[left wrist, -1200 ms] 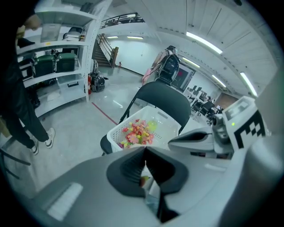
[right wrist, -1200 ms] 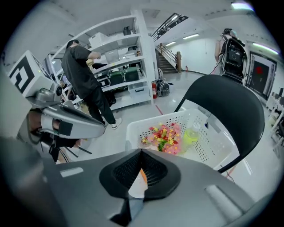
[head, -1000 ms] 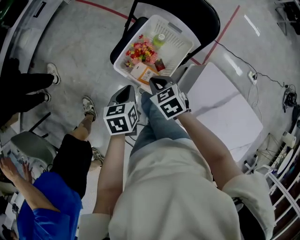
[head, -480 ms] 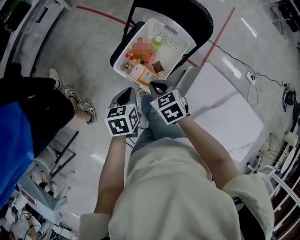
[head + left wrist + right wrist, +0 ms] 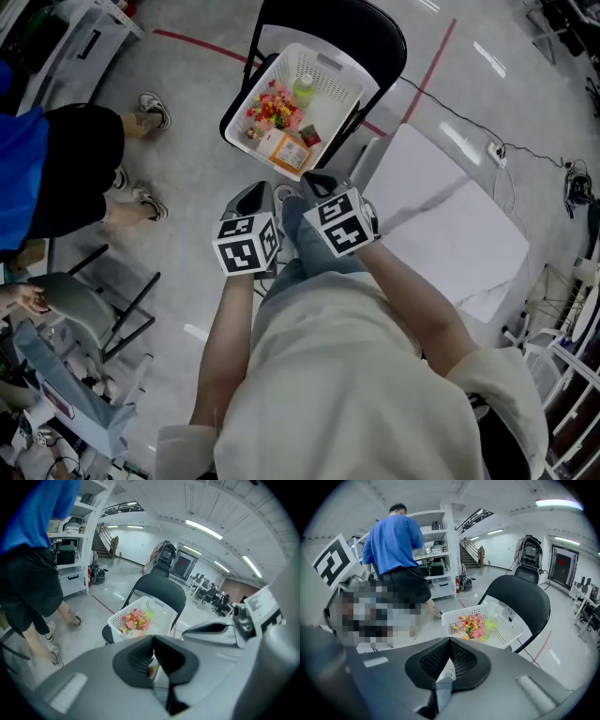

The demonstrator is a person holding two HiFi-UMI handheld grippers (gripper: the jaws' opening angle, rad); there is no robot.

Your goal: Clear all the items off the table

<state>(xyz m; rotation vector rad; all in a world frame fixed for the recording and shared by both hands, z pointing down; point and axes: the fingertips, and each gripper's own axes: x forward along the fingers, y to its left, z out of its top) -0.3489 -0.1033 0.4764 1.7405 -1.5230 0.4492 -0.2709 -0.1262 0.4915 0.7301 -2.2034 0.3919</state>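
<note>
A white basket (image 5: 323, 54) sits on a black chair (image 5: 366, 28) straight ahead. It holds a bunch of pink and yellow flowers (image 5: 274, 105), a green bottle (image 5: 302, 89) and an orange box (image 5: 284, 148). My left gripper (image 5: 255, 190) and right gripper (image 5: 314, 178) hang side by side close to my body, just short of the chair. Both are shut with nothing in them. The left gripper view looks past its shut jaws at the basket (image 5: 154, 609) and flowers (image 5: 136, 619). In the right gripper view the basket (image 5: 497, 620) and flowers (image 5: 472, 623) lie beyond its shut jaws.
A white marble-look table (image 5: 450, 225) stands to my right with a bare top. A person in a blue shirt and black shorts (image 5: 37, 159) stands at the left. A grey chair (image 5: 66, 300) is at the lower left. A cable (image 5: 487, 122) runs over the floor behind the table.
The person in blue has walked from the lower left up to the upper left of the head view. Both grippers have stayed almost still and shut.
</note>
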